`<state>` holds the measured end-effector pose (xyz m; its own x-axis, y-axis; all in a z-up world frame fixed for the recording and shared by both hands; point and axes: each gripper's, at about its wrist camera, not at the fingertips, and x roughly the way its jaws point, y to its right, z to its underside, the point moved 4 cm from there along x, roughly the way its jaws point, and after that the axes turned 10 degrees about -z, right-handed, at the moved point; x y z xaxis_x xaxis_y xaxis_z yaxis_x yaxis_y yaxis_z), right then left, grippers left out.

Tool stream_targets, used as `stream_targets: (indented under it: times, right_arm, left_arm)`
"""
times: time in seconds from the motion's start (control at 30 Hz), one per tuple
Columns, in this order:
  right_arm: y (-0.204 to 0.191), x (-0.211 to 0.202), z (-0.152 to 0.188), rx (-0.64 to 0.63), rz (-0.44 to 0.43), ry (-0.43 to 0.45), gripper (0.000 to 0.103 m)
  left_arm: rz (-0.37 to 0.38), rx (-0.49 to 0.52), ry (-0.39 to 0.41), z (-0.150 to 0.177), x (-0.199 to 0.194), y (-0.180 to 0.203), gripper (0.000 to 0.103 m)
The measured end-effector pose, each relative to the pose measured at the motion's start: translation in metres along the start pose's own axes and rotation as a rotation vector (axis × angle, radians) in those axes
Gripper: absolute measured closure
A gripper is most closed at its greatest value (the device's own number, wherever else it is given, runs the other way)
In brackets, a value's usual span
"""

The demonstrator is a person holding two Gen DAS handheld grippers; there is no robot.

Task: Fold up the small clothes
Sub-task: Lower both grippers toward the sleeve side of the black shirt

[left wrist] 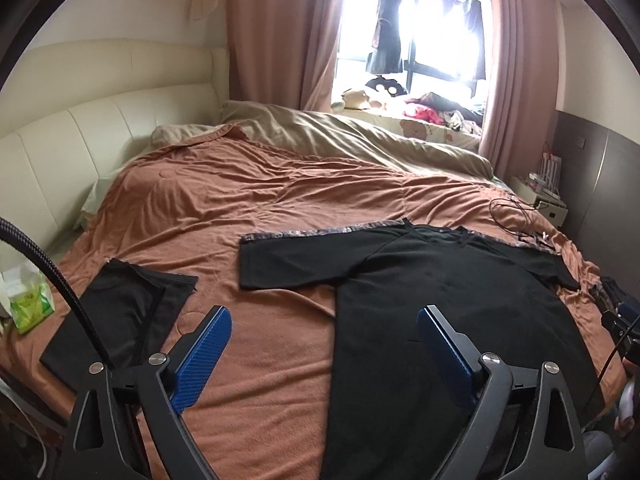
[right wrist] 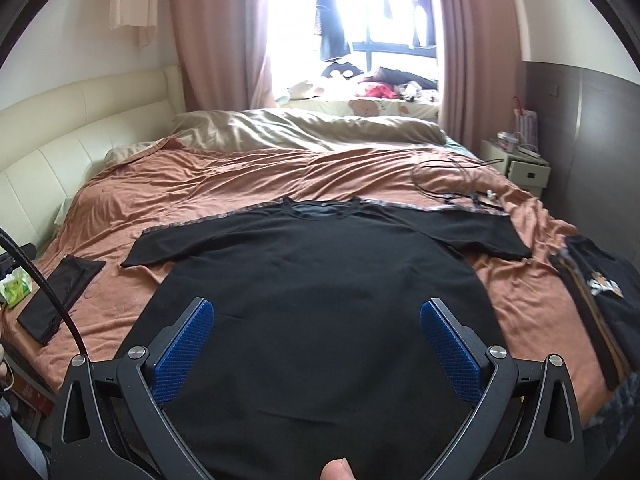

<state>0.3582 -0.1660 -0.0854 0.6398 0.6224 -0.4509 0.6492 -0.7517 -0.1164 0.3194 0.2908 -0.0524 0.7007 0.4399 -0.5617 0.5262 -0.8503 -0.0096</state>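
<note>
A black T-shirt lies spread flat on the brown bedspread, sleeves out, collar away from me; it also shows in the right wrist view. My left gripper is open and empty above the shirt's left hem edge. My right gripper is open and empty above the shirt's lower middle. A folded black garment lies to the left; it shows small in the right wrist view. Another black garment with a print lies at the right edge of the bed.
A green tissue pack sits at the bed's left edge. Black cables lie on the bedspread behind the shirt. A white nightstand stands at the right. A cream headboard is at the left.
</note>
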Motion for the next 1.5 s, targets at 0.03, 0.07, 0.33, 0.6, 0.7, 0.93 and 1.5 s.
stream_targets:
  times: [0.03, 0.07, 0.33, 0.6, 0.7, 0.93, 1.5]
  right_arm:
    - [0.0, 0.009, -0.005, -0.005, -0.007, -0.005, 0.0]
    - [0.0, 0.019, -0.01, -0.011, -0.014, -0.008, 0.0]
    - [0.003, 0.08, -0.042, -0.014, -0.077, -0.013, 0.006]
    - [0.0, 0.152, -0.067, -0.012, -0.145, -0.071, 0.019]
    - [-0.003, 0.181, -0.075, -0.007, -0.176, -0.109, 0.021]
    - [-0.012, 0.244, -0.095, -0.033, -0.195, -0.181, 0.028]
    - [-0.039, 0.376, -0.102, -0.091, -0.271, -0.343, 0.055]
  left_arm:
    - [-0.002, -0.005, -0.008, -0.003, 0.007, -0.002, 0.012]
    - [-0.004, -0.012, -0.016, -0.006, 0.015, -0.006, 0.013]
    - [-0.046, -0.014, -0.043, -0.034, 0.072, -0.026, 0.019]
    - [-0.065, -0.005, -0.086, -0.051, 0.138, -0.043, 0.023]
    - [-0.064, -0.018, -0.116, -0.053, 0.165, -0.048, 0.029]
    - [-0.054, -0.052, -0.198, -0.049, 0.233, -0.056, 0.042]
    - [-0.114, -0.055, -0.366, -0.026, 0.36, -0.08, 0.047]
